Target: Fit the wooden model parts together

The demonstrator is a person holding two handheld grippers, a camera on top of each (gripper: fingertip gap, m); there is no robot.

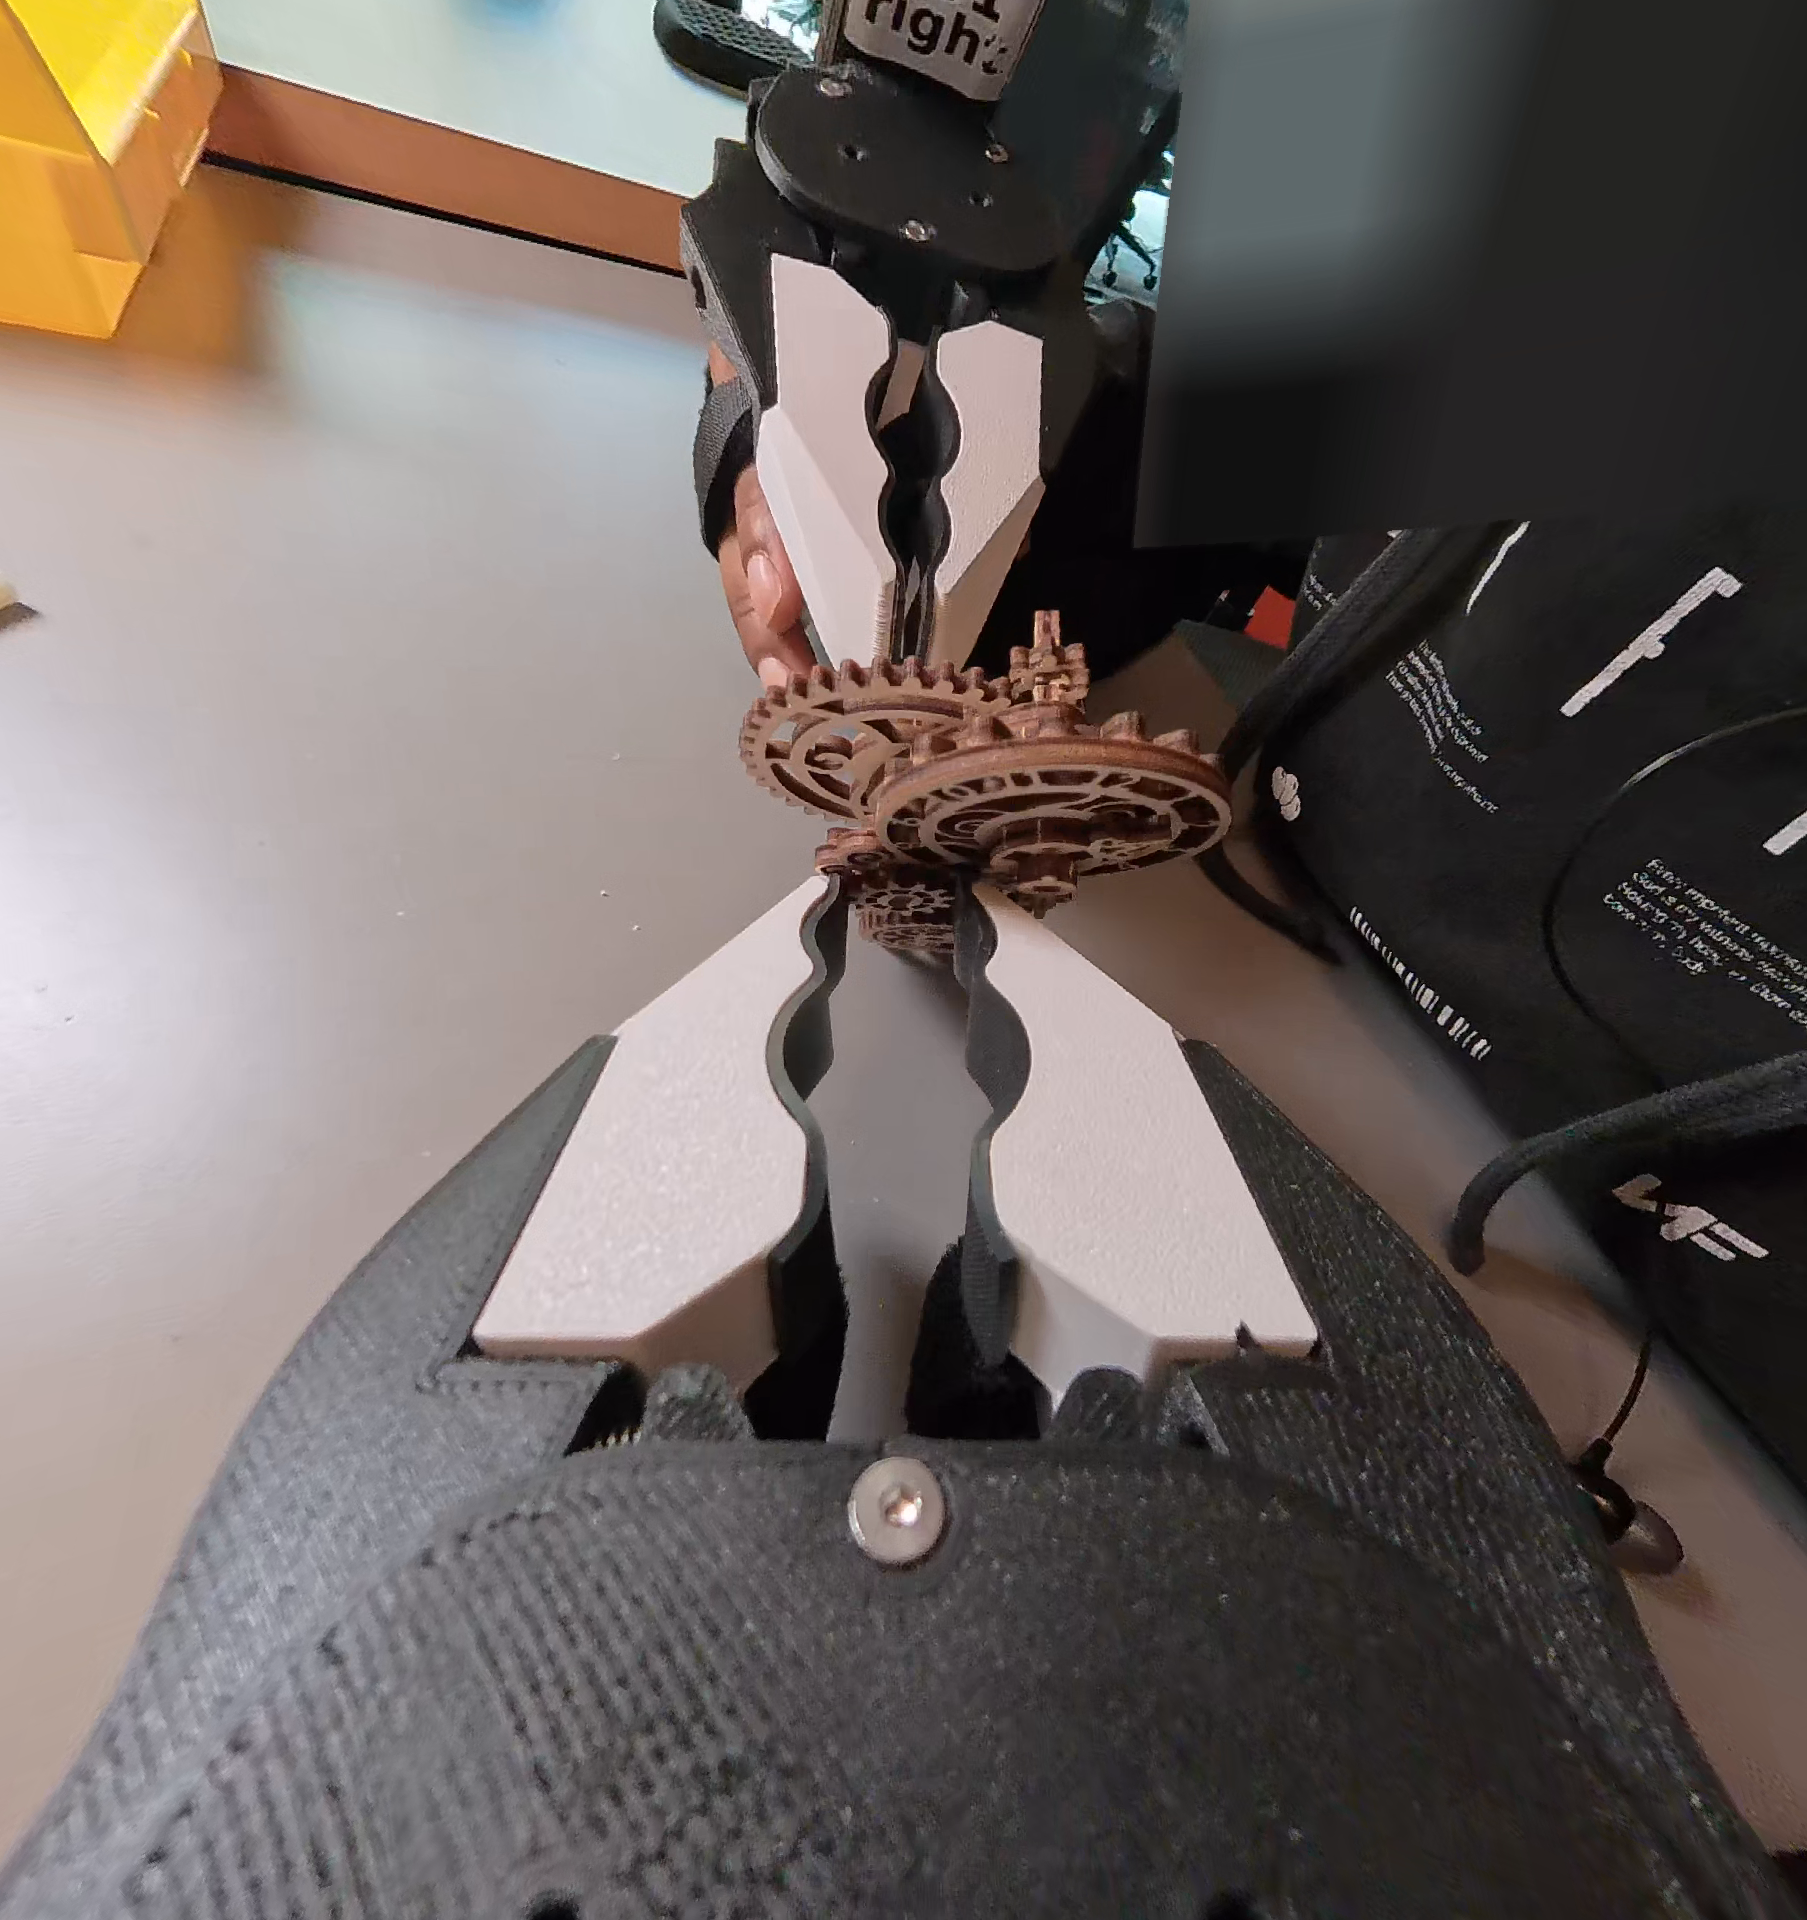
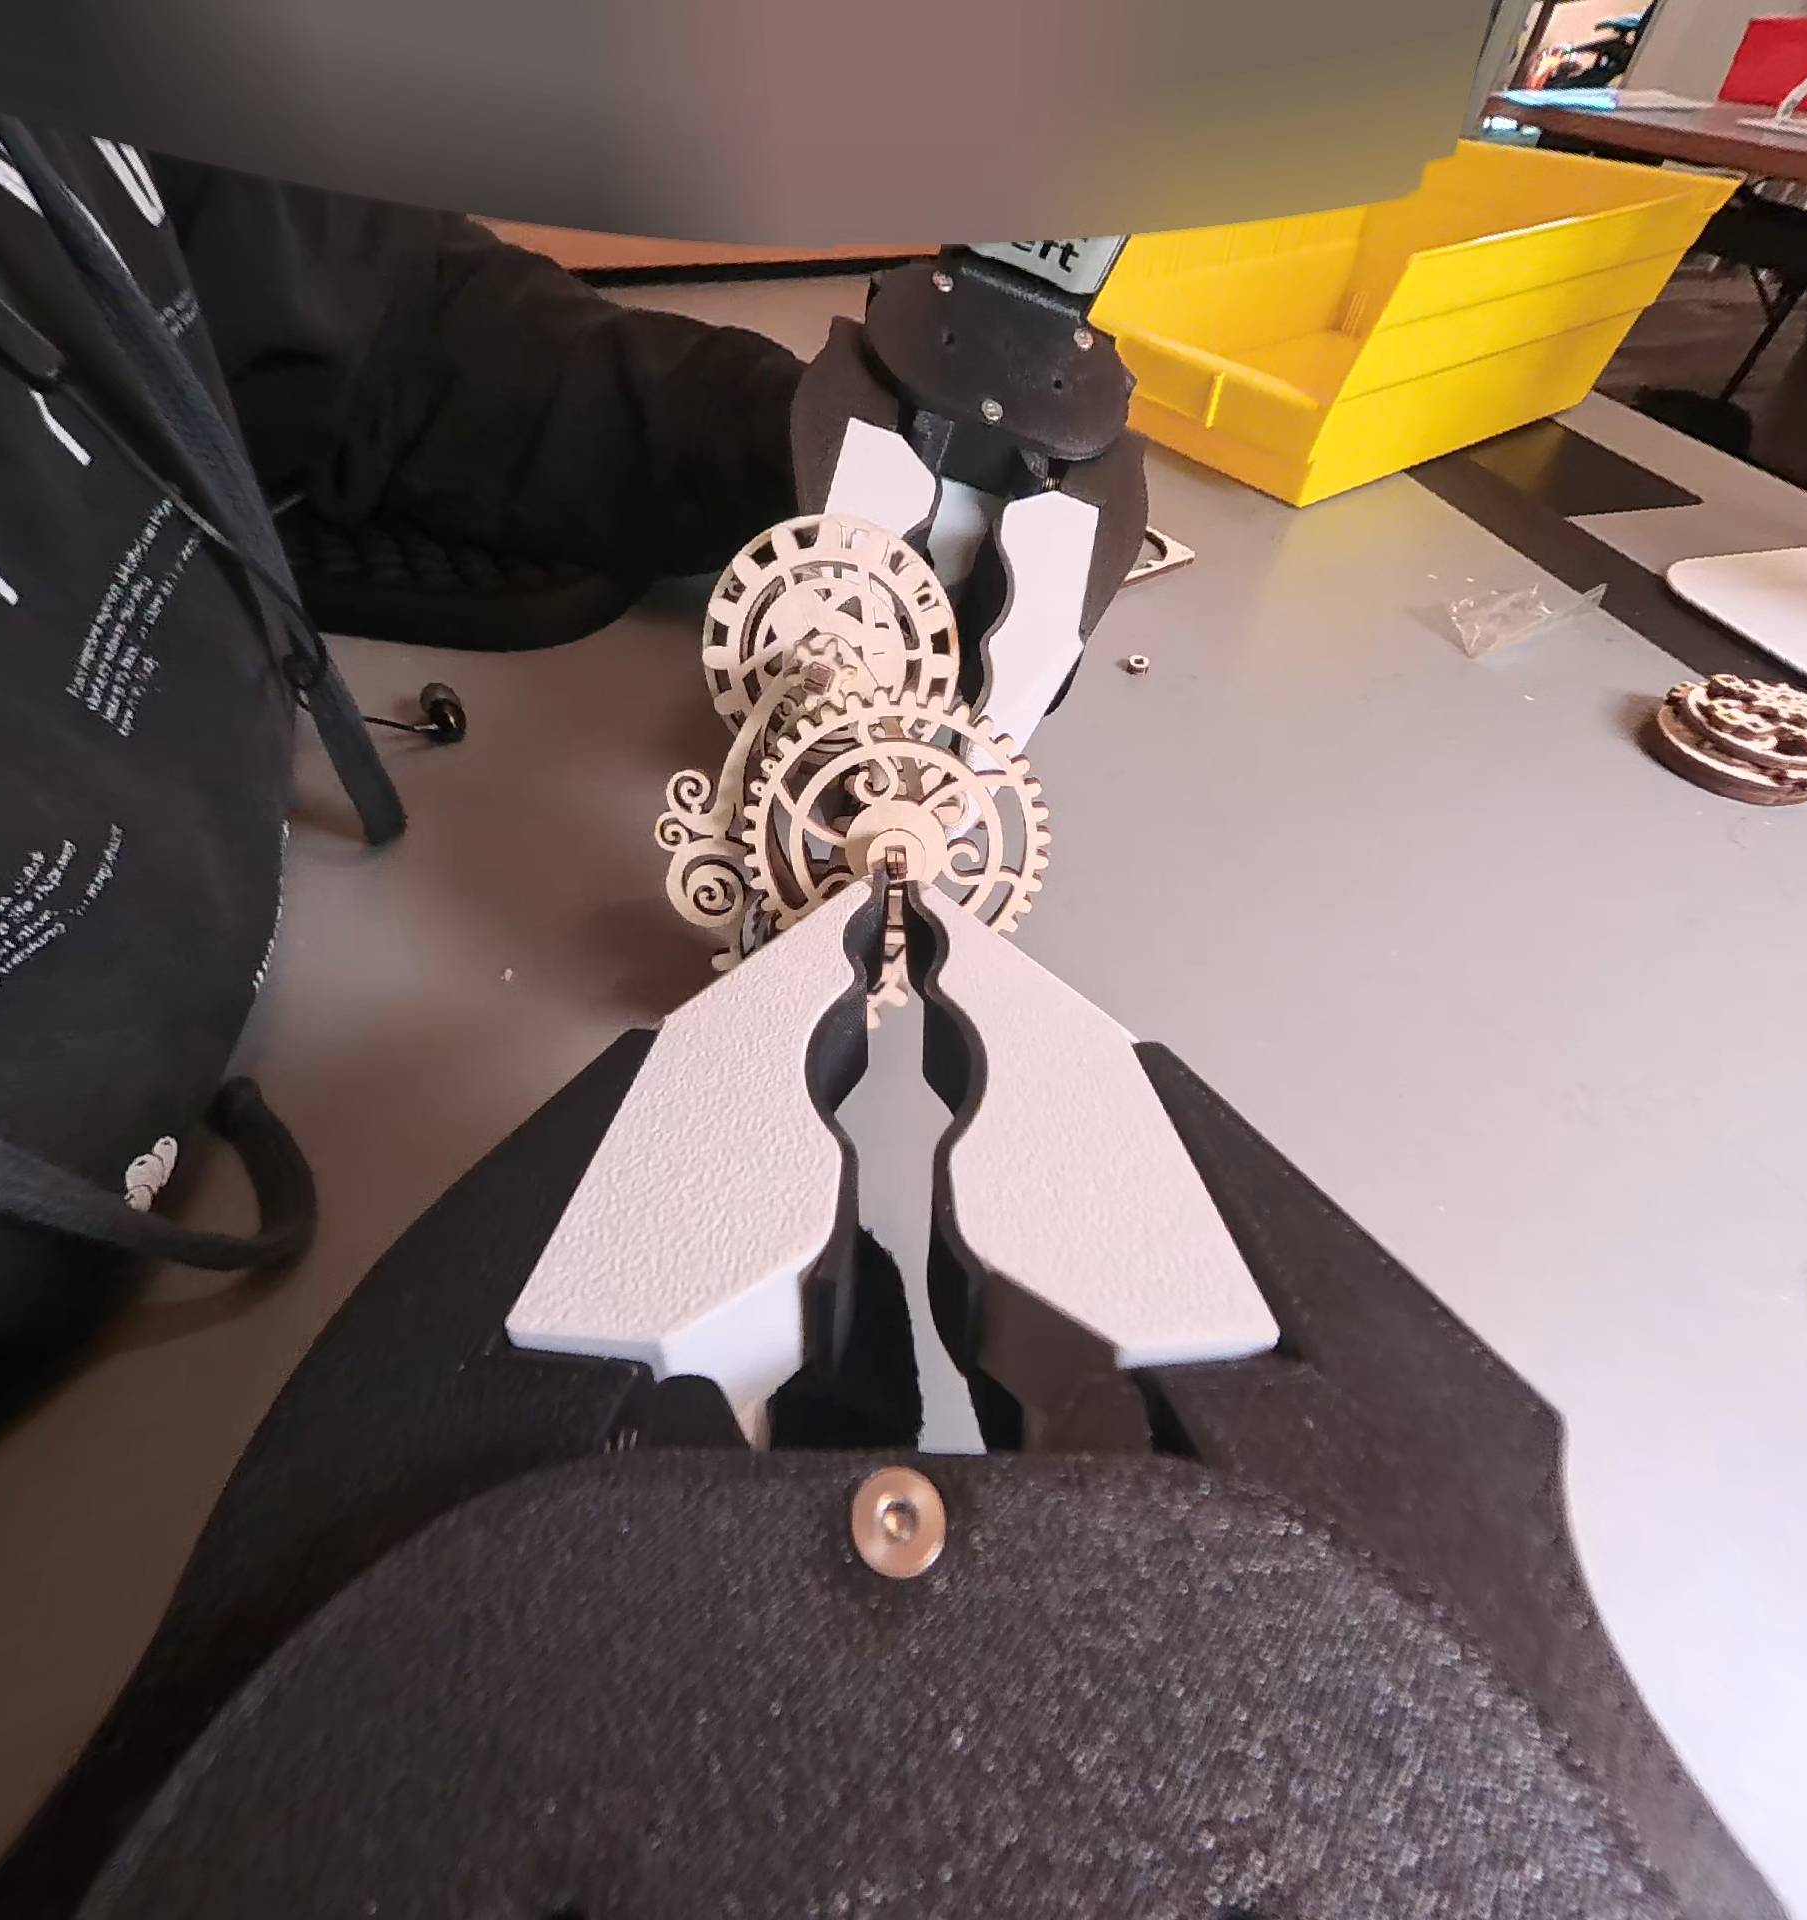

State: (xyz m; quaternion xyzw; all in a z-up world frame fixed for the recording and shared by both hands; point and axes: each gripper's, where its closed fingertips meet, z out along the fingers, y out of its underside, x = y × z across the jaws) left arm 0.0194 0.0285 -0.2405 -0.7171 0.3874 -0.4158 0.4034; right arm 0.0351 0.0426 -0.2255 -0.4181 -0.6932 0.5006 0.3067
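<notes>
Black hand-held gripper [image 1: 897, 894], white fingers [image 1: 670, 1164], wavy black pads, silver screw [image 1: 897, 1509]

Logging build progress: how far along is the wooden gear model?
Done: several gears and a round dial already join into one wooden gear model. In hand: left gripper clamps its small lower gears; right gripper pinches the big gear. Left: another round wooden gear piece lies apart on the table.

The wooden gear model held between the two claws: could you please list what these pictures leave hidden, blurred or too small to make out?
- Left wrist view: the brown wooden gear model's underside hides where the left claw grips it.
- Right wrist view: the large toothed wooden gear covers the model's inner parts.
- Right wrist view: the small ring-shaped part on the grey table is too small to identify.
- Both views: blurred patches cover the person.
</notes>
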